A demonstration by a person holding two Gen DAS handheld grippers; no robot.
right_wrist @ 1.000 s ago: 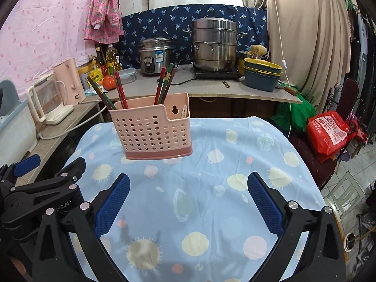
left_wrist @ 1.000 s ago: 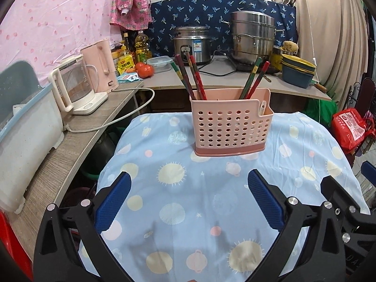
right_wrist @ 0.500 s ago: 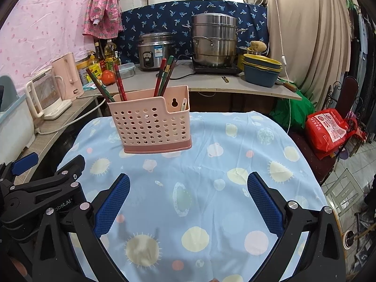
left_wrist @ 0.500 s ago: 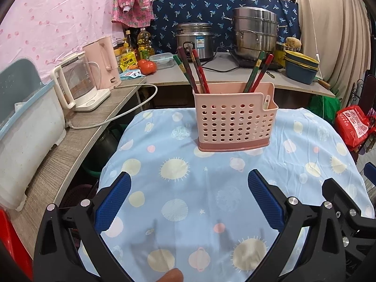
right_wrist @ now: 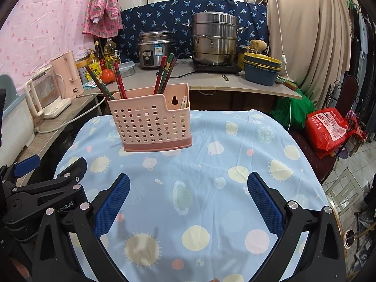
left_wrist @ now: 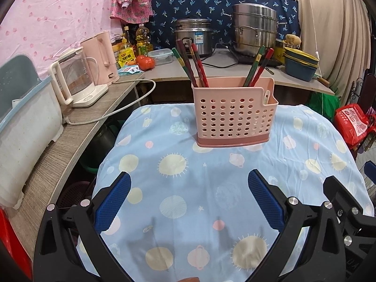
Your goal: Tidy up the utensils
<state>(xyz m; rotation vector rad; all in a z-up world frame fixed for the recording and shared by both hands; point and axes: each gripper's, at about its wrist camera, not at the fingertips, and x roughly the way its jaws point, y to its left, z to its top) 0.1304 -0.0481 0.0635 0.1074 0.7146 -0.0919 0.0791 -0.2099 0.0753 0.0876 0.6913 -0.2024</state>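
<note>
Both tools hover low over the cloth-covered desk point(left_wrist: 188, 164), each aimed forward at the pink utensil caddy point(left_wrist: 235, 115). The left hand-held gripper point(left_wrist: 189, 199) has its blue pads spread wide with nothing between them, and the right hand-held gripper point(right_wrist: 188, 199) is spread just as wide and equally bare. The caddy stands upright well ahead of both, slightly right of the left tool's centre line and left of the right tool's. Chopsticks point(left_wrist: 195, 64) lean out of it in two bunches, one at each end. Beyond it runs a counter with a rice cooker point(left_wrist: 193, 36), a stacked steel steamer point(left_wrist: 253, 30) and blue bowls point(left_wrist: 299, 67); two kettles point(left_wrist: 80, 75) sit off to the left. Only the right view shows the caddy's keyhole slot and a pale utensil point(right_wrist: 184, 101) in its end compartment clearly, plus the left tool's body at lower left.
</note>
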